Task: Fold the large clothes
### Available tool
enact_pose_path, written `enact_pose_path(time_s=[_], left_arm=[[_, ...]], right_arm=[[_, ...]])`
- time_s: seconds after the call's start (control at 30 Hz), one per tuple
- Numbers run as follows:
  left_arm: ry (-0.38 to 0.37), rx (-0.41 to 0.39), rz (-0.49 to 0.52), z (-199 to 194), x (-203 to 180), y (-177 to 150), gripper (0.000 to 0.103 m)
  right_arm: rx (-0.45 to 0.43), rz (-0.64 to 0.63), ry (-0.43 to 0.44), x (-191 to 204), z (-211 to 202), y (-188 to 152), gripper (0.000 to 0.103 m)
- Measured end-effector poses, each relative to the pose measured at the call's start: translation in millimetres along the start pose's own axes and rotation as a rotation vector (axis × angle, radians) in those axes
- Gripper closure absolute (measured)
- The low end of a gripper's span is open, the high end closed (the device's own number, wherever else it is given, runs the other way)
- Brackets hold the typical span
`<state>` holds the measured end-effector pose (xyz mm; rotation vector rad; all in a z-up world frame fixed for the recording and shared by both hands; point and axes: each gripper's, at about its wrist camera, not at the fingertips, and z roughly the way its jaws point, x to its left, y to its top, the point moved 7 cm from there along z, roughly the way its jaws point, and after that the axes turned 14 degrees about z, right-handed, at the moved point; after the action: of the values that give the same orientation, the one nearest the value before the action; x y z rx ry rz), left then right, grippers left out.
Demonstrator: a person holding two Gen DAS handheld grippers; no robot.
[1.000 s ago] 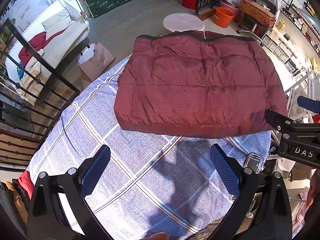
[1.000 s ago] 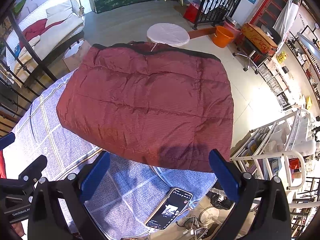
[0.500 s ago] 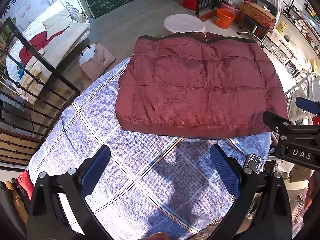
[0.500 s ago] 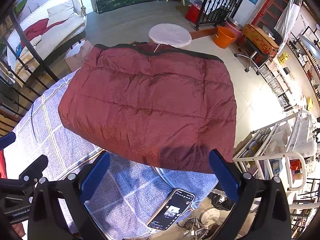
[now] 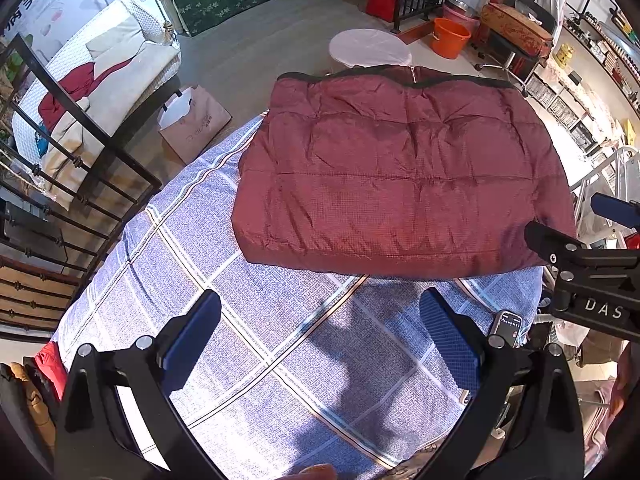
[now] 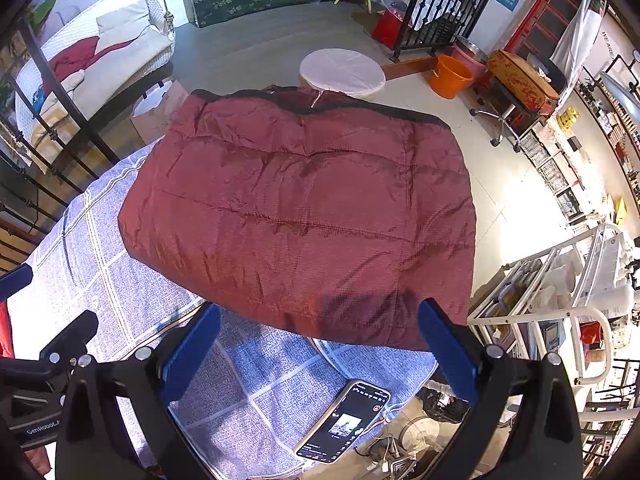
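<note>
far left stands a black railing (image 5: pixel 76 148), and behind it a white sofa (image 5: pixel 100 68) with a red cloth (image 5: pixel 76 88) on it. a paper bag (image 5: pixel 196 124) sits on the floor just off the table's far left corner. my left gripper (image 5: pixel 320 338) hangs over the near part of the checked cloth (image 5: pixel 224 300) with its blue pads (image 5: pixel 192 336) spread wide and nothing between them. its shadow falls on the cloth between the fingers.

the jacket (image 5: pixel 396 180) lies folded into a flat, puffy block on the far half of the table, dark collar at the far edge, its right side hanging over the table edge. no gripper touches it. a white round stool (image 6: pixel 342 70) stands just beyond the collar, and an orange bucket (image 6: pixel 450 76) is further right on the floor.

my right gripper (image 6: pixel 320 350) hovers at the jacket's near right corner, fingers wide apart, empty; i cannot tell how high it sits above the fabric. a phone (image 6: pixel 344 420) lies at the near right edge of the cloth, screen lit. right of the table stands a white rack (image 6: pixel 580 300).
</note>
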<state>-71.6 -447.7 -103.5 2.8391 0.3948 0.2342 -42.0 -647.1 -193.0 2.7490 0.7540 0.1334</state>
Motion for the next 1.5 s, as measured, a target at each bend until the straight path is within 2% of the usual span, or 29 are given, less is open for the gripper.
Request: enact_pose_path(time_s=[0.97,1.23,1.4,1.5], left_arm=[[0.000,0.001,-0.003,0,1,1,0.005],[0.022,0.003,-0.005,2,3,6,0.005],[0.053,-0.042,0.007,-2,2,9,0.005],[0.060,-0.035,0.012,-1,2,10,0.005]], right_arm=[[-0.004,-0.009,0.009,5,-2,-1,0.006],[-0.003,-0.009,0.012,6,-2,-2,0.006],[-0.001,-0.010,0.011,6,-2,-2,0.006],[0.000,-0.012,0.013,6,-1,-1,0.006]])
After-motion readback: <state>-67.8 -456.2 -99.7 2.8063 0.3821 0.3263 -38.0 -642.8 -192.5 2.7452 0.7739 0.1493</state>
